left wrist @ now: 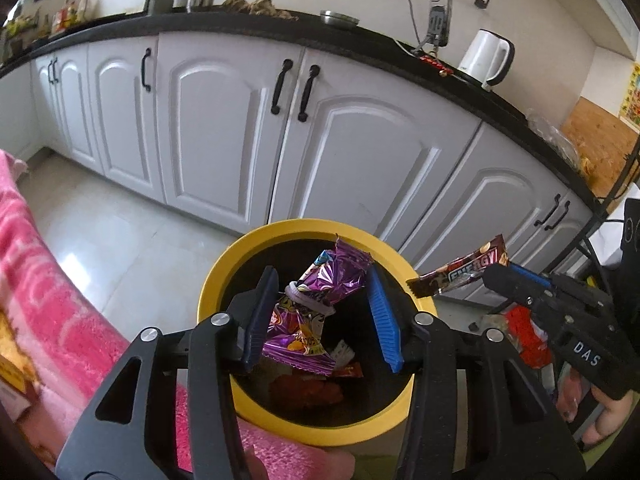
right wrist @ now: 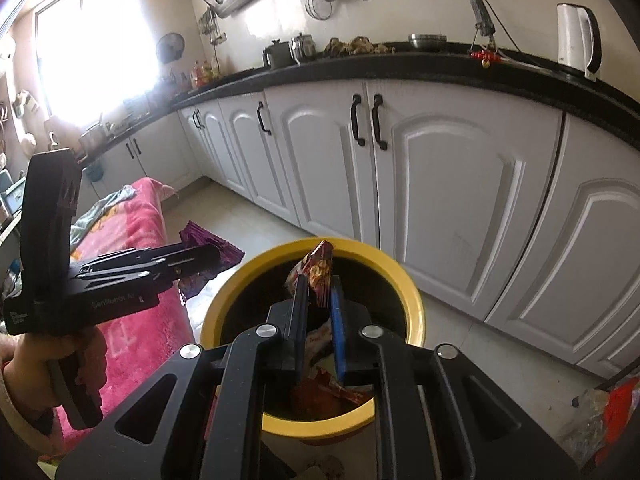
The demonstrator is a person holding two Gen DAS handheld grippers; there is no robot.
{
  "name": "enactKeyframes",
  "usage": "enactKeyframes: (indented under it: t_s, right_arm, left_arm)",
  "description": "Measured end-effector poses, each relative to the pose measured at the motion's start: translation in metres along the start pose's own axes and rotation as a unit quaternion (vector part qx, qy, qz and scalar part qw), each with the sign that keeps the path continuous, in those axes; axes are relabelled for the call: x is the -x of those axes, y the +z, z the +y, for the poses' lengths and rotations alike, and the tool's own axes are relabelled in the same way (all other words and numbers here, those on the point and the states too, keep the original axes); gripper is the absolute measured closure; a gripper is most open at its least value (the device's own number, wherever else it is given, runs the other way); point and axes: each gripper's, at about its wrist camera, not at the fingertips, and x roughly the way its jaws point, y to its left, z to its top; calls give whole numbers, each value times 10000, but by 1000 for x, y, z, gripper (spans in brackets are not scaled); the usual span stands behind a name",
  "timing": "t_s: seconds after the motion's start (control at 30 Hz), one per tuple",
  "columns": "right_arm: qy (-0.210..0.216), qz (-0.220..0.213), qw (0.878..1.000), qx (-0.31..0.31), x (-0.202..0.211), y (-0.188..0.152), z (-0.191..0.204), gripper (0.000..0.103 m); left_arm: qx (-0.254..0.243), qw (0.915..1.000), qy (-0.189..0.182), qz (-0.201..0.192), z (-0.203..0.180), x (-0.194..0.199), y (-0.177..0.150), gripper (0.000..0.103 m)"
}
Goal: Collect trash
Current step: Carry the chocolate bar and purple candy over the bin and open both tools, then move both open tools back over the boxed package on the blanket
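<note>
A yellow-rimmed bin [left wrist: 224, 268] stands on the floor below both grippers, with red and orange wrappers inside. My left gripper [left wrist: 320, 284] is open over the bin; a crumpled purple snack wrapper [left wrist: 332, 280] hangs between its blue pads, touching the left pad, loose from the right one. My right gripper [right wrist: 318, 280] is shut on a brown energy bar wrapper [right wrist: 318, 268] over the bin [right wrist: 400, 276]. The same bar wrapper [left wrist: 460, 270] shows in the left wrist view at the bin's right rim. The left gripper [right wrist: 208, 264] with the purple wrapper [right wrist: 200, 236] shows at the left.
White cabinets [left wrist: 224, 120] under a black counter [left wrist: 280, 28] stand behind the bin. A pink blanket [left wrist: 48, 280] lies at the left. A white kettle [left wrist: 486, 58] stands on the counter. More wrappers [right wrist: 608, 412] lie on the floor at the right.
</note>
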Motion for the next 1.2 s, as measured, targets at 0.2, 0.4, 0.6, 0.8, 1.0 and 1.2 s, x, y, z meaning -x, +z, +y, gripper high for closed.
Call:
enactKeyframes:
  t_s: [0.2,0.4,0.6,0.8,1.0,1.2]
  right_arm:
    - [-29,92,9997,-206,-8,-1,-4,67]
    - [15,-56,9997,-233,1,2,-1,55]
    - [128,-209,9997,-99,12,8,18,42]
    - [377,-361,9986,57,23,13,45,30]
    - [579,-442,9965,410,30,16,81,23]
    - [854,-395,9930,719,32,13,121,18]
  left_arm:
    - [60,9999,102,0,7,4,-3,42]
    - [83,9995,283,-113,16,25,-5,32]
    - [152,9982,454,-364,32,62,-10,12]
    - [270,9955,677,-613,52,105,-19,11]
    - [500,9906,957,-837,79,150,-35,11]
    - [635,9852,1282,-945,105,186,-54,11]
